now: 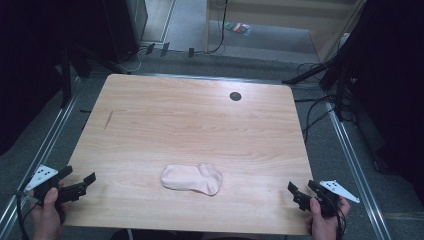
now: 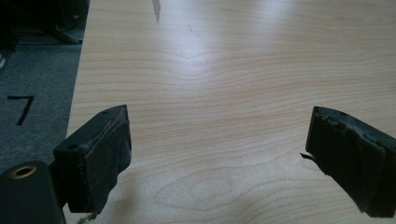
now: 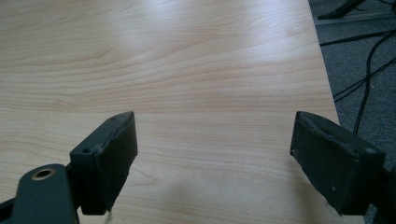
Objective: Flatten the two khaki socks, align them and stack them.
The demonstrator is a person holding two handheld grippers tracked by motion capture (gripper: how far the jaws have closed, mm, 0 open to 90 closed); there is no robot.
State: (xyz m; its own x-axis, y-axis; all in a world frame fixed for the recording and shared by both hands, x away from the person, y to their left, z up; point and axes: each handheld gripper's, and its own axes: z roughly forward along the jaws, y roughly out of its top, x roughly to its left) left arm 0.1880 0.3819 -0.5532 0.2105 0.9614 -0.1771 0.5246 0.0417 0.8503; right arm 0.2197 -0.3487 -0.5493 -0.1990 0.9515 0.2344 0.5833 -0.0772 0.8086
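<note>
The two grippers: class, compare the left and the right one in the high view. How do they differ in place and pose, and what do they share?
The left gripper sits at the table's near left edge, the right gripper at its near right corner. The left one's fingers point right, towards the sock; the right one's point left, towards it. Both are open, hold nothing, and stay clear of the sock.

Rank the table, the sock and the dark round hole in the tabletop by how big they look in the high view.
1. Table, by far the largest.
2. Sock, pale pink, lying near the table's front edge.
3. Dark round hole, the smallest, though it sits farther from the camera than the sock.
</note>
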